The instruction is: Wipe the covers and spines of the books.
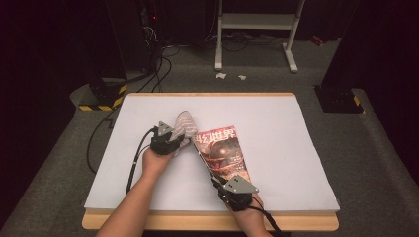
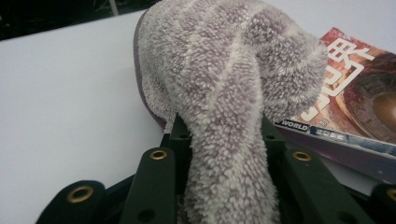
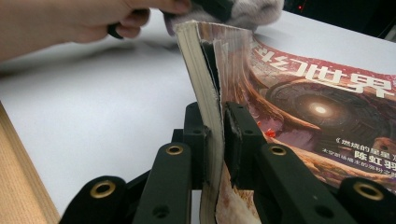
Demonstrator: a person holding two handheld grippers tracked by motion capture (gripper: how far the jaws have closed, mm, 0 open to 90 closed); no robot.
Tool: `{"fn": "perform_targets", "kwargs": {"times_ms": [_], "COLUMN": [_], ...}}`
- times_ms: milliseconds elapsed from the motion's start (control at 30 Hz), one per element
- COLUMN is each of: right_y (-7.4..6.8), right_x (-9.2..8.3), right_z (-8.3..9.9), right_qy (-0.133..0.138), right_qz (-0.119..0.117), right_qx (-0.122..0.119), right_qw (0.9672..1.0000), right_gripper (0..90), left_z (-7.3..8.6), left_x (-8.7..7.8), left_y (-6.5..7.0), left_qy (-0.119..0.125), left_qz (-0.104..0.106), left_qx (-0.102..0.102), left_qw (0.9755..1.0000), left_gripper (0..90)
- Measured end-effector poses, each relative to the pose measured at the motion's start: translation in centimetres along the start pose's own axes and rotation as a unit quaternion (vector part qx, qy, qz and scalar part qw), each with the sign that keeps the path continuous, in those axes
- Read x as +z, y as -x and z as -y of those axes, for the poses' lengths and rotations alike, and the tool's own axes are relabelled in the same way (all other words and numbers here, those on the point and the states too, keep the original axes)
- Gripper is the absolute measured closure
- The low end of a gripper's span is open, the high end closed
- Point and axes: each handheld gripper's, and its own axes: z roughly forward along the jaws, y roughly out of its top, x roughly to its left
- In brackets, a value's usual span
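We see the left gripper (image 1: 174,138) clamped on a fluffy grey cloth (image 2: 224,93), pressed against the magazine's far corner. The right gripper (image 3: 217,140) pinches the magazine (image 1: 223,153) by its near edge, spine side tilted up off the white table (image 1: 286,143), cover facing right, mid-table.

Cloth (image 2: 224,93): I'm seeing fluffy grey-lilac with paler stripes.
Magazine (image 1: 222,153): I'm seeing a rust-red cover with white characters.
Table (image 1: 276,123): I'm seeing white sheet, wood edging.
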Motion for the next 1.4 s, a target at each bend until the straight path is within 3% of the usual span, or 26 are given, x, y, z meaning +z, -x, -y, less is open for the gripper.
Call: {"fn": "perform_targets", "kwargs": {"times_ms": [133, 200, 333, 433, 633, 800, 867, 1000, 1067, 1167, 1267, 1400], "right_y": [0.0, 0.0, 0.0, 0.0, -0.1, -0.1, -0.1, -0.2, -0.2, -0.2, -0.2, -0.2], "right_x": [0.0, 0.0, 0.0, 0.0, 0.1, 0.1, 0.1, 0.1, 0.1, 0.1, 0.1, 0.2], "right_z": [0.0, 0.0, -0.1, 0.0, 0.0, 0.0, 0.0, 0.1, 0.1, 0.1, 0.1, 0.1], "right_qy": [0.0, -0.001, -0.001, -0.001, -0.003, -0.004, -0.004, -0.004, -0.004, -0.005, -0.005, -0.004], "right_qz": [0.0, 0.001, 0.001, 0.0, -0.001, 0.0, 0.0, 0.0, 0.001, 0.0, 0.0, -0.001], "right_qx": [-0.001, -0.002, -0.003, -0.002, 0.001, -0.001, -0.002, -0.001, -0.001, 0.0, 0.0, 0.001], "right_qw": [1.0, 1.0, 1.0, 1.0, 1.0, 1.0, 1.0, 1.0, 1.0, 1.0, 1.0, 1.0], "right_gripper": [79.7, 79.7, 79.7, 79.6, 79.5, 79.4, 79.3, 79.3, 79.3, 79.3, 79.2, 79.2], "left_z": [-0.2, -0.1, 0.7, 1.7, 4.7, 6.2, 6.1, 5.6, 5.2, 4.2, 3.5, 2.6], "left_x": [-2.4, -3.5, -5.5, -6.4, -6.5, -6.0, -6.1, -6.6, -7.2, -8.5, -9.2, -10.0], "left_y": [-1.0, -1.6, -3.1, -3.8, -5.4, -6.2, -6.2, -6.0, -5.8, -5.2, -4.6, -3.1], "left_qy": [0.015, 0.013, 0.014, 0.002, -0.03, -0.035, -0.034, -0.029, -0.016, 0.015, 0.023, 0.044], "left_qz": [-0.011, -0.025, -0.035, -0.05, -0.061, -0.04, -0.036, -0.033, -0.034, -0.028, -0.024, -0.002], "left_qx": [0.004, 0.012, 0.002, 0.013, -0.012, -0.049, -0.053, -0.059, -0.058, -0.052, -0.044, -0.03], "left_qw": [0.9998, 0.9995, 0.9993, 0.9987, 0.9977, 0.9974, 0.9974, 0.9973, 0.9976, 0.9981, 0.9985, 0.9986], "left_gripper": [67.5, 67.5, 67.3, 66.8, 65.3, 58.3, 55.2, 30.7, 25.7, 22.5, 20.8, 20.8]}}
